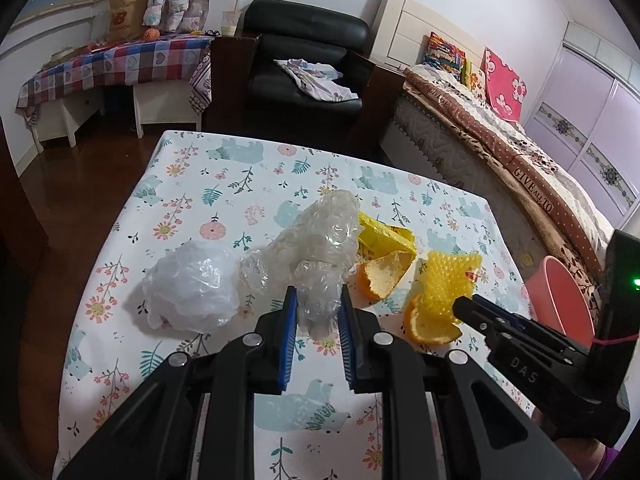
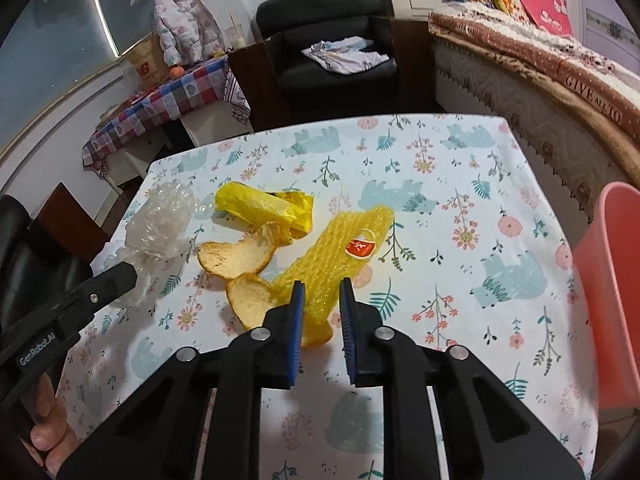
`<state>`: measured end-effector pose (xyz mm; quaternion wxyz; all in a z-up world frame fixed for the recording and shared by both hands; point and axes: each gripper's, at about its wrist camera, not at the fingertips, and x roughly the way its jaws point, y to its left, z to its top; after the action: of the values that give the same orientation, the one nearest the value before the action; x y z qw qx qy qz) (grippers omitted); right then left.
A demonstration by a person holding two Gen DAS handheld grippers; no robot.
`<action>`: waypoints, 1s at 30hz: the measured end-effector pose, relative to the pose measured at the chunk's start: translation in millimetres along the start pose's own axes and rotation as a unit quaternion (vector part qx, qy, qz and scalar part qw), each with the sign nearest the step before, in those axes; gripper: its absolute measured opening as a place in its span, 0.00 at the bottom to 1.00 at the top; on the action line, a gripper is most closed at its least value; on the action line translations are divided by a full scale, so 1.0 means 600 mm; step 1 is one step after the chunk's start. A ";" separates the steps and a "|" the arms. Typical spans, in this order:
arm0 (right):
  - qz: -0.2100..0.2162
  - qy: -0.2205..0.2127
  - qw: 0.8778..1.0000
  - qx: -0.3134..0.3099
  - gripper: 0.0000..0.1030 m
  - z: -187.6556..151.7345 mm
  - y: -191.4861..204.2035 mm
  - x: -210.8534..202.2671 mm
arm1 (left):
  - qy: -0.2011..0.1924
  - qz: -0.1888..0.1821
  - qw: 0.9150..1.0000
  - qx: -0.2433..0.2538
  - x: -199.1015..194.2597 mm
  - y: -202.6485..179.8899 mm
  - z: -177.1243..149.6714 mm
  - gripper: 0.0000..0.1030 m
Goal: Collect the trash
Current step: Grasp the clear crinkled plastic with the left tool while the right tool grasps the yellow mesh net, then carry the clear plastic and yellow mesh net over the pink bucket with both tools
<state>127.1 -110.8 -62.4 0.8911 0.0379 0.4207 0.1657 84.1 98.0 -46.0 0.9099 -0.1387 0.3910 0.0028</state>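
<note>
Trash lies scattered on a floral-and-bear-print tabletop (image 1: 192, 184): a crumpled clear bubble wrap (image 1: 312, 248) sits straight ahead of the left gripper (image 1: 317, 312), whose jaws stand open with the wrap's near end between the blue pads, not pinched; a wad of white plastic film (image 1: 192, 284) rests to the left of those jaws, just beside the wrap; a crumpled yellow bag (image 1: 386, 234) lies beyond and to the right, touching the wrap's far side; a curled orange peel (image 1: 382, 276) sits in front of the yellow bag.

The right gripper (image 2: 322, 304) hovers with its jaws open around the near end of a yellow foam fruit net (image 2: 340, 248), which bears a small red label (image 2: 361, 247); the pads flank the net without squeezing it; two pieces of orange peel (image 2: 236, 258) lie just left of the jaws, the nearer one touching the net.

A pink bin (image 2: 612, 292) stands at the tabletop's right edge, well to the right of the right jaws; beyond the tabletop are a black armchair (image 1: 308, 68) holding a rumpled cloth (image 1: 316, 80), a bed (image 1: 520, 152) with a brown patterned blanket, and a side table under a checked cloth (image 1: 116, 64).
</note>
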 end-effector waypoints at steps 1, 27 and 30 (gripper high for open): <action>0.000 -0.004 1.000 -0.003 0.12 0.000 0.000 -0.005 | -0.001 0.002 1.000 0.001 -0.002 -0.001 0.000 0.18; -0.020 -0.072 0.997 0.011 0.09 -0.006 -0.051 -0.109 | -0.017 0.016 1.000 0.013 -0.036 -0.039 0.003 0.18; -0.025 -0.077 0.997 0.017 0.09 -0.010 -0.065 -0.119 | -0.019 0.014 1.000 0.020 -0.038 -0.054 0.005 0.18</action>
<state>90.7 -171.5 -21.5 0.9239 0.0552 0.3545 0.1327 73.9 69.8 -19.9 0.9196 -0.1150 0.3756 0.0107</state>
